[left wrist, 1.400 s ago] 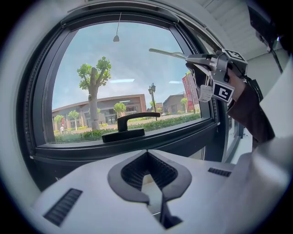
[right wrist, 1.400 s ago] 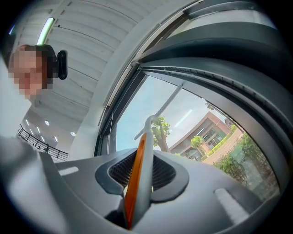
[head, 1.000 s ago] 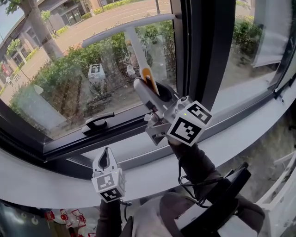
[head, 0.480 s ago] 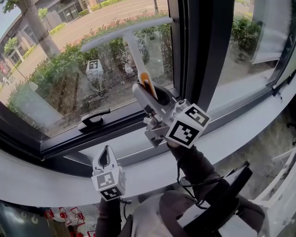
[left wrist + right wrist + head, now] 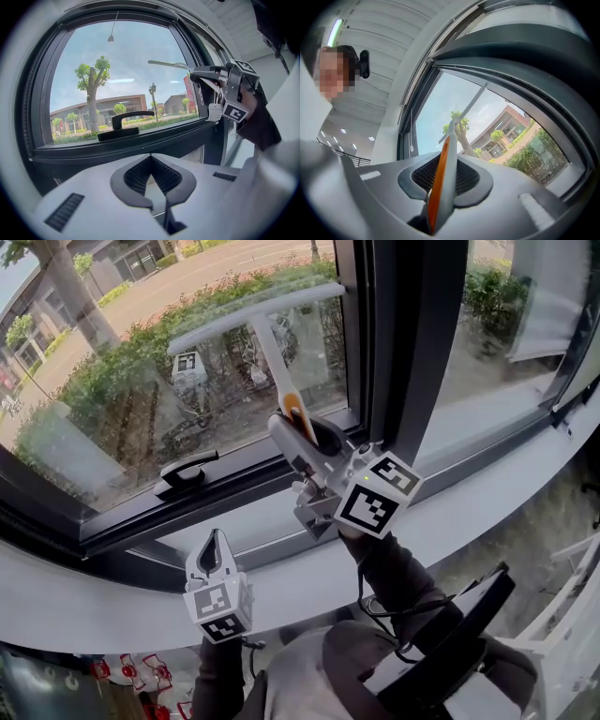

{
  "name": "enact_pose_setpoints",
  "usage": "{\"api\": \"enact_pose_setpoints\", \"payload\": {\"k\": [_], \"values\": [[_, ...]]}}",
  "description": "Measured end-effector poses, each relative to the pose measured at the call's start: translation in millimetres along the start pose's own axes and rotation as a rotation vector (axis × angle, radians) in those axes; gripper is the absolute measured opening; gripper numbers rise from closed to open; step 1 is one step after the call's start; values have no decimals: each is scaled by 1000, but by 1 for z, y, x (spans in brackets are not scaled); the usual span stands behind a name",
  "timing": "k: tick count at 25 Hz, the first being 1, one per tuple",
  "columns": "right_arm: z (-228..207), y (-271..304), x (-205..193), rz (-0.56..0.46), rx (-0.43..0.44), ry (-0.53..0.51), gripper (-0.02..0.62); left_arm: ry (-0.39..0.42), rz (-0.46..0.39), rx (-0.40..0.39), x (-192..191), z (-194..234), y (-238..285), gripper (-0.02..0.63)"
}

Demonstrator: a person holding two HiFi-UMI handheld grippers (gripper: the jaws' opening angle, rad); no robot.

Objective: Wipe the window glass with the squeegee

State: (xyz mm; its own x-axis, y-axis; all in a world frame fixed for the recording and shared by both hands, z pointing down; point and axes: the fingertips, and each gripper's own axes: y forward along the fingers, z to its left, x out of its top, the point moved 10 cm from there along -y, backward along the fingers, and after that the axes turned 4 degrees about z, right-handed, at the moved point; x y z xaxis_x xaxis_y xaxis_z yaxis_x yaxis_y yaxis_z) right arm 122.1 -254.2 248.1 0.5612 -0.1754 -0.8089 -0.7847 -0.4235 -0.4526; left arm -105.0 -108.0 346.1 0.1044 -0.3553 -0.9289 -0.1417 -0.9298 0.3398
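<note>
1. Wiping stroke: the right gripper (image 5: 303, 433) clamps the squeegee (image 5: 255, 311) handle, with the blade against the window glass (image 5: 112, 399) near its top right corner.
2. The left gripper (image 5: 212, 555), jaws together on nothing, hangs over the sill (image 5: 103, 610).
3. Next, probably: draw the blade evenly down toward the bottom edge.

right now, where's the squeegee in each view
Head view: squeegee upper centre, blade across the glass, handle in the right gripper.
Left gripper view: upper right, thin blade poking left from that gripper.
Right gripper view: centre, orange-striped handle between the jaws.
Shared landmark: black window handle, in head and left gripper views only.
</note>
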Motion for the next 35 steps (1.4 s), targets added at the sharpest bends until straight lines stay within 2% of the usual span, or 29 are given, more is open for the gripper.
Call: {"api": "enact_pose_setpoints", "payload": {"k": [35], "values": [[-17, -45, -54, 81, -49, 99, 64, 32, 34, -25, -18, -14, -5, 0]]}}
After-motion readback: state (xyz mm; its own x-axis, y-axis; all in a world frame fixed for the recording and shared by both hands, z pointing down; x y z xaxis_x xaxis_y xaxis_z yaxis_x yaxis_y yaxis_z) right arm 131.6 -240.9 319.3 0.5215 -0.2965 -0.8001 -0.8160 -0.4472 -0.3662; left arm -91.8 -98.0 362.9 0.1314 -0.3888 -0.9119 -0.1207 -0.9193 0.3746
